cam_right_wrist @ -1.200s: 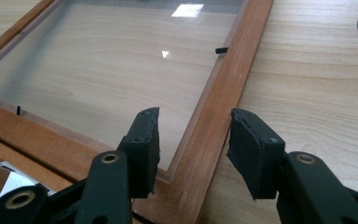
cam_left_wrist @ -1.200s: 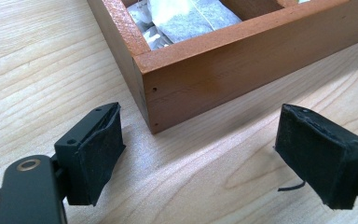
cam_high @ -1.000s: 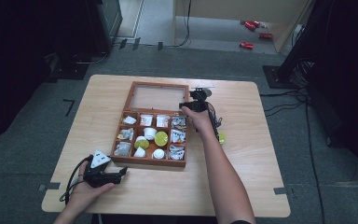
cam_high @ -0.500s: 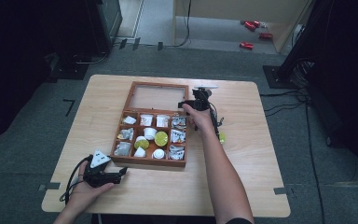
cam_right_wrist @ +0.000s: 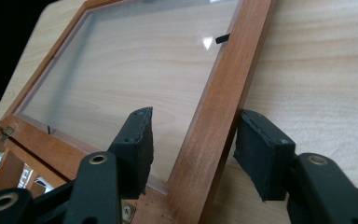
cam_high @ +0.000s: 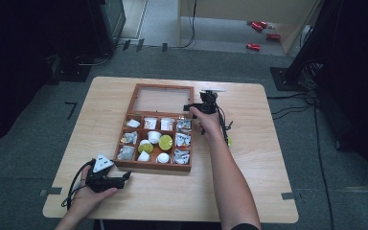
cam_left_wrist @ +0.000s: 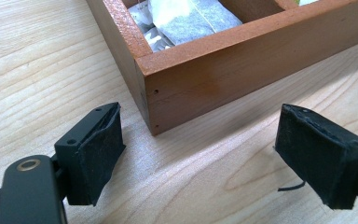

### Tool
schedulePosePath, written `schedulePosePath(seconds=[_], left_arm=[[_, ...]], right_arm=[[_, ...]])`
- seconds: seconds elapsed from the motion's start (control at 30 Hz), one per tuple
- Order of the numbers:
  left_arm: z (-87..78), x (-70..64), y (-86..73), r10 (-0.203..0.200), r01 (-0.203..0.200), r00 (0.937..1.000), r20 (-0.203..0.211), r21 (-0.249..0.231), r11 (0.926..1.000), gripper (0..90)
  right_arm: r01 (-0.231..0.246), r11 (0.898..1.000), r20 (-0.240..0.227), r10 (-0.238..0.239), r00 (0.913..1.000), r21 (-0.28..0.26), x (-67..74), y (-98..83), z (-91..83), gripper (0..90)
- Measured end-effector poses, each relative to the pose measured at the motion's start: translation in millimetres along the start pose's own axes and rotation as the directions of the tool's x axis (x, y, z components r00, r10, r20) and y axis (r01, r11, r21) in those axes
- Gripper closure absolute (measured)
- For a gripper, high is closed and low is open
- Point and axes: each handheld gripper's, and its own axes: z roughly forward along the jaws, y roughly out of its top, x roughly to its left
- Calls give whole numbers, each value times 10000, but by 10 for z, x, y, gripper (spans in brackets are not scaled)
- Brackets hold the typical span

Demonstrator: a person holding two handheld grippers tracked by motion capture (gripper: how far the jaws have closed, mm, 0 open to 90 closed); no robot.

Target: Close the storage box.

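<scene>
fingers: our right gripper point(cam_right_wrist: 193, 154) has its jaws open around the lid point(cam_right_wrist: 214, 107) frame, holding nothing yet. our left gripper point(cam_left_wrist: 200, 158) is wide open and empty.
high view: we see the wooden box point(cam_high: 154, 165) in the middle of the table point(cam_high: 268, 167), lid lying flat behind it.
left gripper view: we rest near the box corner, with tea bags point(cam_left_wrist: 191, 18) inside.
right gripper view: our jaws sit on both sides of the lid's side rail.
risk: we think the lid could slip and bang if we squeeze too softly.
</scene>
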Motion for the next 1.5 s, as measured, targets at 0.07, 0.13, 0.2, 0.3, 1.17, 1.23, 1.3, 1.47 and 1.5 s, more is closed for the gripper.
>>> schedulePosePath(seconds=[0.07, 0.13, 0.2, 0.3, 1.17, 1.23, 1.3, 1.47, 1.5], left_arm=[[0, -1, 0, 4, -4, 10000, -5, -1, 10000, 156], [0, -1, 0, 4, -4, 10000, -5, 1, 10000, 156], [0, -1, 0, 7, -7, 10000, -9, 3, 10000, 156], [0, 0, 0, -9, 9, 10000, 0, 2, 10000, 156], [6, -9, 3, 29, -29, 10000, -47, 4, 10000, 156], [6, -5, 4, -5, 5, 10000, -57, -1, 10000, 156], [2, -3, 3, -14, 13, 9997, -239, -52, 10000, 189], [9, -22, 6, 132, -132, 9992, -369, -16, 9999, 215], [11, -26, 7, 169, -169, 9991, -384, 2, 9999, 209]], right_arm=[[201, 9992, -66, -203, 9998, -346, -5, -18, -22, 501], [533, 9968, 14, -533, 9986, -602, 15, -30, -45, 505], [903, 9918, 173, -891, 9959, -907, 53, -48, -66, 507], [1462, 9797, 452, -1413, 9889, -1371, 108, -83, -105, 517], [5278, 7914, 2765, -4563, 8458, -3084, 477, -460, -336, 658], [5304, 7854, 2757, -4585, 8449, -3193, 491, -490, -341, 673], [5248, 7843, 2674, -4554, 8492, -3309, 494, -499, -352, 693], [5324, 7736, 2565, -4681, 8457, -3436, 524, -527, -363, 703], [5349, 7712, 2551, -4714, 8443, -3452, 534, -536, -368, 706]])
